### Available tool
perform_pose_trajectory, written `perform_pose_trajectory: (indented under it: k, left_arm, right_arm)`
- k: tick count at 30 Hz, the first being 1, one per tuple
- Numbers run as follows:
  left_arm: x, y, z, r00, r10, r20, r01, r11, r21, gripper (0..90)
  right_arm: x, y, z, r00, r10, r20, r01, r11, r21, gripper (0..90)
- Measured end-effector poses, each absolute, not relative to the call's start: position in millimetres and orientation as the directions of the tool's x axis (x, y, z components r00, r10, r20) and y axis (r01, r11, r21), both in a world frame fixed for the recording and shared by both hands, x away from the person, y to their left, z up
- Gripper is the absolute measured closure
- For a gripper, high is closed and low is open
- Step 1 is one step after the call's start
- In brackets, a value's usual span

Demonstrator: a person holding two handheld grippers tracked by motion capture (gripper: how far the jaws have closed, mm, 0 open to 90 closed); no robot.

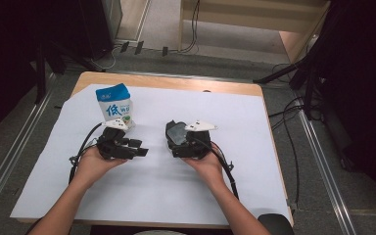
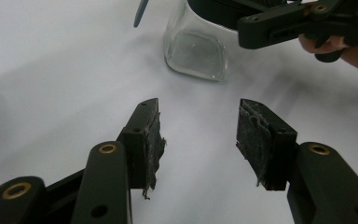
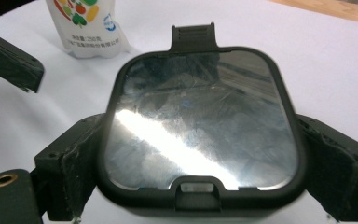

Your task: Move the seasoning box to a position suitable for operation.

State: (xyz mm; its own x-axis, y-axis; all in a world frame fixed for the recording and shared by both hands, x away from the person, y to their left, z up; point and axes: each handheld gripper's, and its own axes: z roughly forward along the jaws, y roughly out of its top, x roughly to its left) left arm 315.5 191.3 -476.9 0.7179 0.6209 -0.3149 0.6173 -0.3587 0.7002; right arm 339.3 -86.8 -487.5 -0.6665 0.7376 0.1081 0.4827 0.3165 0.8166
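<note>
While the lidded glass box (image 3: 198, 135) sits on the white sheet (image 1: 176, 196) between the right claw (image 3: 198, 182) pads, w/ both sides touched, it should be held level. Left claw (image 2: 198, 140) is spread, nothing inside; milk carton (image 1: 114, 104) just behind it.

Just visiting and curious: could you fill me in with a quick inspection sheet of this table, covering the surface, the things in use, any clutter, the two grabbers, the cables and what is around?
Surface: wooden table under a white sheet.
Job's things: clear glass container with a dark-rimmed, shiny lid, standing on the sheet; blue and white carton upright at the far left.
Clutter: nothing seen.
Grippers: right gripper has its pads on either side of the container's lid; left gripper stands open on nothing, short of the container.
Cables: one black cable trails from each gripper; more lie on the floor.
Surroundings: grey floor, dark stands, pale wooden furniture beyond.
</note>
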Motion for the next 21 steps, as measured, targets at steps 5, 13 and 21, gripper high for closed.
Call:
perform_pose_trajectory:
  k: [5,13,21]
  left_arm:
    - [316.7,188.9,-475.6,0.718,0.620,-0.316,0.617,-0.357,0.701,50.3]
    - [320.1,182.5,-473.8,0.741,0.598,-0.306,0.593,-0.369,0.715,57.1]
    - [326.1,174.1,-474.9,0.756,0.582,-0.301,0.585,-0.392,0.710,70.4]
  right_arm:
    - [332.8,-96.7,-473.6,-0.671,0.732,0.116,0.483,0.314,0.817,9.3]
    - [318.2,-122.4,-454.3,-0.672,0.727,0.140,0.479,0.284,0.831,9.6]
    - [309.9,-150.7,-452.4,-0.666,0.727,0.164,0.485,0.255,0.837,14.6]
